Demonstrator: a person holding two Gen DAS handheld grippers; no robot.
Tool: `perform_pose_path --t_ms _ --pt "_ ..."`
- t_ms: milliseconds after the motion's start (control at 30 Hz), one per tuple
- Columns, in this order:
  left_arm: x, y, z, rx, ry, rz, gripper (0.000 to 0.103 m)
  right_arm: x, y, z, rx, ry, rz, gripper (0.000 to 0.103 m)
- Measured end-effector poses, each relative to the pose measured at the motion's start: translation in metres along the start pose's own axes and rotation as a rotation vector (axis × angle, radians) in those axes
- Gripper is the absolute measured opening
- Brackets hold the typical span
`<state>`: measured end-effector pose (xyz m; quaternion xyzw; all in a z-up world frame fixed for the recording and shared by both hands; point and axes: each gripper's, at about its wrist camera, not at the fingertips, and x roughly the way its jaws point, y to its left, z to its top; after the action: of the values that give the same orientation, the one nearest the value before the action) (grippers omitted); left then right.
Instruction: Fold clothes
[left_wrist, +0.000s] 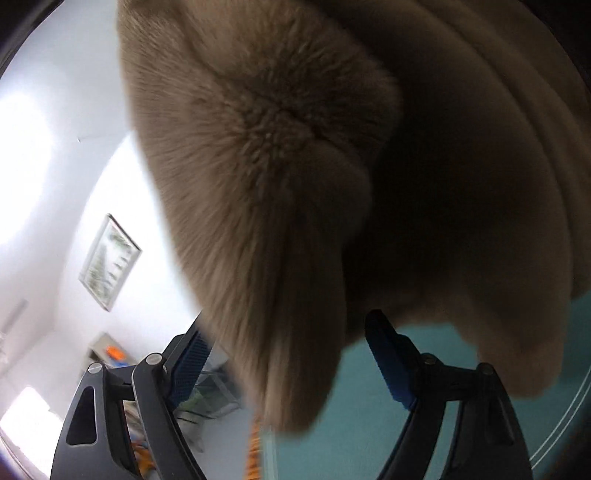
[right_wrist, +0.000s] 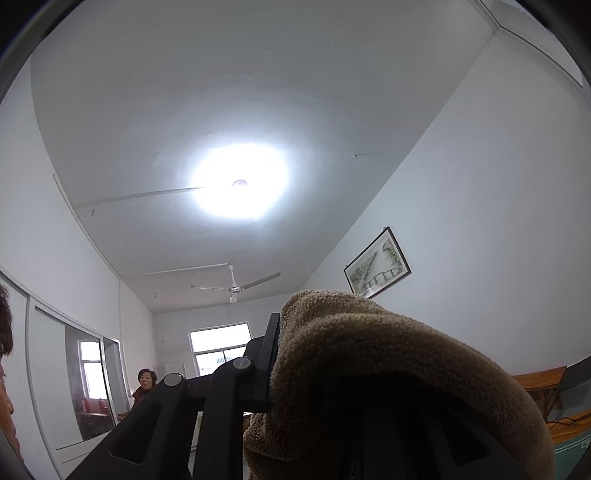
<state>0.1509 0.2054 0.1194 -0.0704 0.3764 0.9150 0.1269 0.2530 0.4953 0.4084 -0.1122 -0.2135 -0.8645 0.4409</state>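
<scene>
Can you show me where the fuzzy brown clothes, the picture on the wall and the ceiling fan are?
fuzzy brown garment (left_wrist: 266, 155), left wrist view, on its furry middle.
framed picture (right_wrist: 376, 267), right wrist view, on the drawing inside the frame.
ceiling fan (right_wrist: 233, 288), right wrist view, on its hub.

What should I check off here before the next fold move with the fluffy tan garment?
1. Left gripper open: ok, jaws spread wide.
2. Left grip on the fluffy tan fleece garment: not ok, fabric hangs between the fingers, unclamped.
3. Right gripper holding the garment: cannot tell, fabric drapes over it and hides one finger.
4. Garment lifted off the teal surface: ok in the left wrist view.
5. Garment spread flat: not ok, bunched.
6. Left view sharp: not ok, motion blur.
</scene>
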Motion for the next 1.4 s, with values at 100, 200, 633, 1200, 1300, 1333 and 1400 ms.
perform_pose_path --t_ms 100,200,633,1200,1300,1333,1400 --pt "0.006 0.015 0.009 -0.133 0.036 -0.126 0.008 -0.006 -0.002 -0.005 -0.020 0.010 -0.020 0.018" --pt "0.000 0.062 -0.001 -0.388 0.037 -0.211 0.008 -0.015 -0.012 -0.009 -0.030 0.022 -0.092 0.018" --pt "-0.065 0.186 -0.023 -0.878 -0.159 -0.391 0.008 -0.073 -0.070 -0.037 -0.064 -0.018 -0.506 0.018" --pt "-0.013 0.059 -0.048 -0.813 -0.010 -0.724 0.008 0.059 0.012 0.002 -0.232 -0.053 -0.414 0.018" --pt "-0.011 0.091 -0.068 -0.965 -0.002 -0.582 0.008 0.058 0.022 0.004 -0.280 -0.055 -0.438 0.018" --pt "-0.012 0.103 -0.076 -1.018 0.000 -0.525 0.008 0.057 0.021 0.004 -0.284 -0.051 -0.449 0.018" --pt "-0.019 0.136 -0.085 -1.080 -0.022 -0.410 0.008 0.058 0.016 0.005 -0.285 -0.040 -0.469 0.018"
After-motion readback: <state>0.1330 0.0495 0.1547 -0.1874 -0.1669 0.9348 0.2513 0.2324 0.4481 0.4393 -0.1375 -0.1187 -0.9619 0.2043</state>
